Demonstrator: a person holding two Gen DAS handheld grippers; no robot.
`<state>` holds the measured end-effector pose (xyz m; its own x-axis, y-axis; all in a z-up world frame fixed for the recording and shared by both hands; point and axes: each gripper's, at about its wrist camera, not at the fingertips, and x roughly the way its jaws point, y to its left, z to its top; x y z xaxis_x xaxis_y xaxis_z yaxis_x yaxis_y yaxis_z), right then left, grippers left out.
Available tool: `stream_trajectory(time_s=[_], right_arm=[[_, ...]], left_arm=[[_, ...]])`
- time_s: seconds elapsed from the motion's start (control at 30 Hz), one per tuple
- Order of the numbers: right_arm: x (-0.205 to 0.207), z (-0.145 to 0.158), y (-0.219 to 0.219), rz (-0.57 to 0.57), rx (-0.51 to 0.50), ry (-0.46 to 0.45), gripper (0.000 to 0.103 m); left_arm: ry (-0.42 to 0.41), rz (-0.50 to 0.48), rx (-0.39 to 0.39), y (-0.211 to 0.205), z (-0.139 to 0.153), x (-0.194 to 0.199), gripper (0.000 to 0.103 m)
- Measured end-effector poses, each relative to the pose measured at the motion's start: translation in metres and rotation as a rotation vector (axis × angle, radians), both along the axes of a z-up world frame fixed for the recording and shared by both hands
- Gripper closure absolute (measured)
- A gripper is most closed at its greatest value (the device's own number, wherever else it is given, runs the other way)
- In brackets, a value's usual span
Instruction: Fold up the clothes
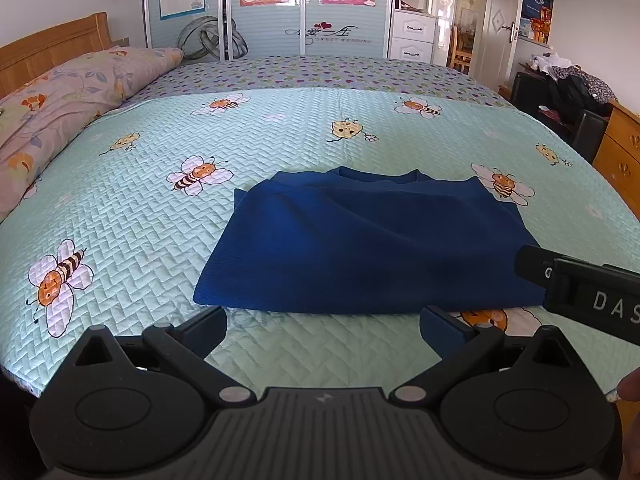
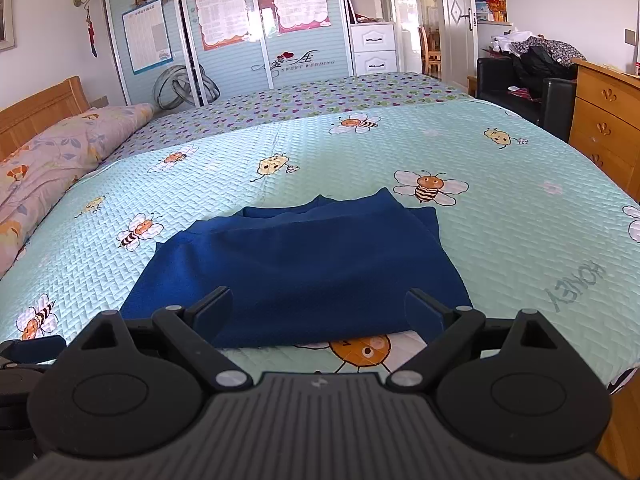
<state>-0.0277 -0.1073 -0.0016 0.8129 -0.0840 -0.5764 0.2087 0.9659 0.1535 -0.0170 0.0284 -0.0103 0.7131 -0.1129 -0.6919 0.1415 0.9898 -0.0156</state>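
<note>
my left gripper (image 1: 322, 330) and right gripper (image 2: 318, 310) both hang released at the near hem of the folded blue knit garment (image 1: 368, 240) on the bee-print quilted bed (image 1: 160, 208); i'd pinch both near corners evenly, folding away.

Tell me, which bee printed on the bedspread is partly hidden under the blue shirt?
The orange-faced bee at the folded blue shirt's near edge; its top is covered, while the other bees lie fully uncovered.
</note>
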Motion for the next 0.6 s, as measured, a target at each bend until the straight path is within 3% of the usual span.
stream_trajectory(time_s=[0.6], right_arm=[[0.0030, -0.0010, -0.0050, 0.000, 0.007, -0.017, 0.010]], left_arm=[[-0.001, 0.002, -0.006, 0.0008, -0.0012, 0.0060, 0.001]])
